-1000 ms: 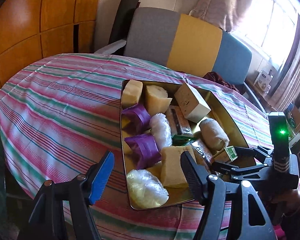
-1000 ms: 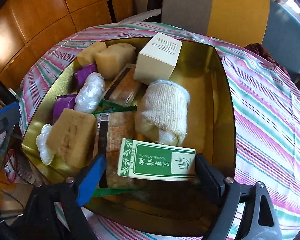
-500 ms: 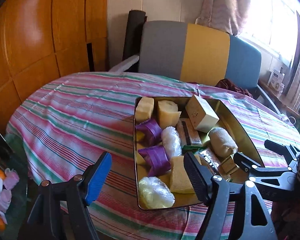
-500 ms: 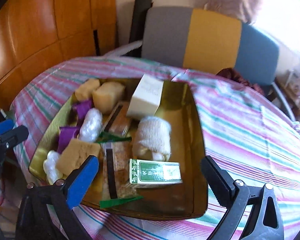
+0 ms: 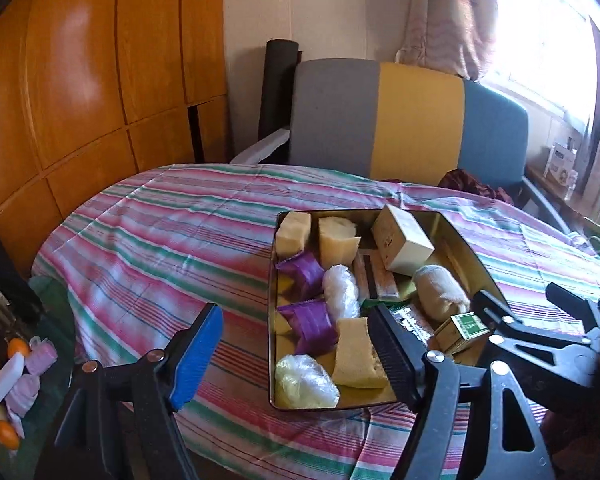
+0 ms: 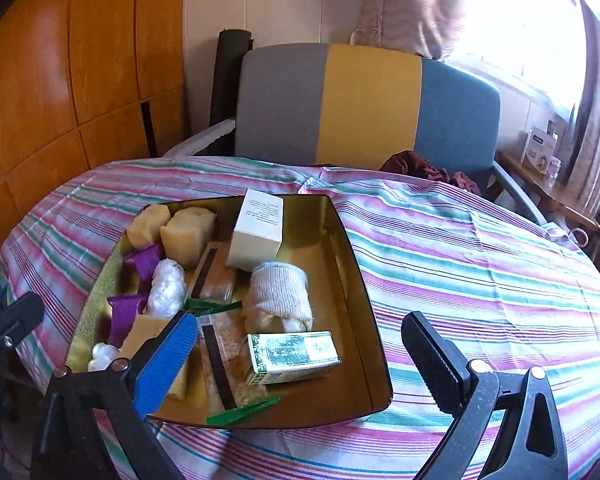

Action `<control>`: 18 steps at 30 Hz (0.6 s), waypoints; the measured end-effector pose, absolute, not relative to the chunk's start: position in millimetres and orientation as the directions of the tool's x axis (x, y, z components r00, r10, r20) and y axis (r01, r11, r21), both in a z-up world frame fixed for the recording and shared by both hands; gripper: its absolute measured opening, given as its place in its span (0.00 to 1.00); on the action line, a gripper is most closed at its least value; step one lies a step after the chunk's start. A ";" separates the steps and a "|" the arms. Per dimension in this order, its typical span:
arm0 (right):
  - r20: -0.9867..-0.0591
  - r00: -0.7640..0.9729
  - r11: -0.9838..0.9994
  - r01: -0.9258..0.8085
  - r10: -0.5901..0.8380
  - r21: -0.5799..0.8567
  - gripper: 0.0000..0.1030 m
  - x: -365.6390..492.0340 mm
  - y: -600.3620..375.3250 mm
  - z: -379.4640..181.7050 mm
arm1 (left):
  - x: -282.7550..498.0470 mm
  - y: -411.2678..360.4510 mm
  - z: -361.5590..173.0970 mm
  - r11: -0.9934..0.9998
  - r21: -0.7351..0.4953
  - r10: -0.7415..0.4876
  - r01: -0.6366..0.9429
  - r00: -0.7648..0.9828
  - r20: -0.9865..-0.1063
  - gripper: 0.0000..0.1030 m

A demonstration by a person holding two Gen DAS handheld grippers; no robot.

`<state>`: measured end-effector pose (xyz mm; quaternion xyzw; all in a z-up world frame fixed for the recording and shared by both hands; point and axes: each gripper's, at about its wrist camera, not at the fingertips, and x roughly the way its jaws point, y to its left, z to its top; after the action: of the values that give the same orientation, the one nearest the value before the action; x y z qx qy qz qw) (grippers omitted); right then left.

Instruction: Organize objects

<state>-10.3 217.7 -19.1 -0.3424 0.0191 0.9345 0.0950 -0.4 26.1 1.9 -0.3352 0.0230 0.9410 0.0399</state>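
A gold metal tray (image 6: 360,280) (image 5: 474,252) sits on the striped tablecloth. It holds a green box (image 6: 294,356) (image 5: 466,330), a white box (image 6: 256,236), a rolled white cloth (image 6: 278,298), yellow sponges (image 5: 356,356), purple packets (image 5: 310,324) and wrapped bundles. My right gripper (image 6: 300,356) is open and empty, raised above the tray's near edge. My left gripper (image 5: 296,352) is open and empty, at the tray's near left corner. The right gripper also shows in the left wrist view (image 5: 536,312).
A grey, yellow and blue chair (image 6: 364,108) stands behind the table. Wooden panels (image 5: 80,80) line the left wall. A low glass surface with small items (image 5: 12,364) lies off the table's left edge. A window shelf (image 6: 548,168) is at right.
The right gripper let go of the green box, which now lies in the tray. Both grippers pulled back and up from the tray.
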 end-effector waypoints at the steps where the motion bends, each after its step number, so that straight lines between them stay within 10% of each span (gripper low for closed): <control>1: -0.645 -0.748 -0.982 -0.189 0.155 -0.017 1.00 -9.6 218.1 -17.8 | -0.2 26.1 0.8 -0.996 0.026 0.048 -0.083 -0.773 -0.633 0.74; 18: -0.633 -0.763 -0.989 -0.142 0.128 -0.028 1.00 -6.6 190.6 -3.8 | -5.1 4.5 -13.7 -0.999 -0.014 0.038 -0.039 -0.748 -0.662 0.65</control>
<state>-6.6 190.6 -3.8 -0.3363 0.0107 0.9389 0.0720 -5.1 4.5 -13.7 -0.3541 0.0002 0.9350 0.0205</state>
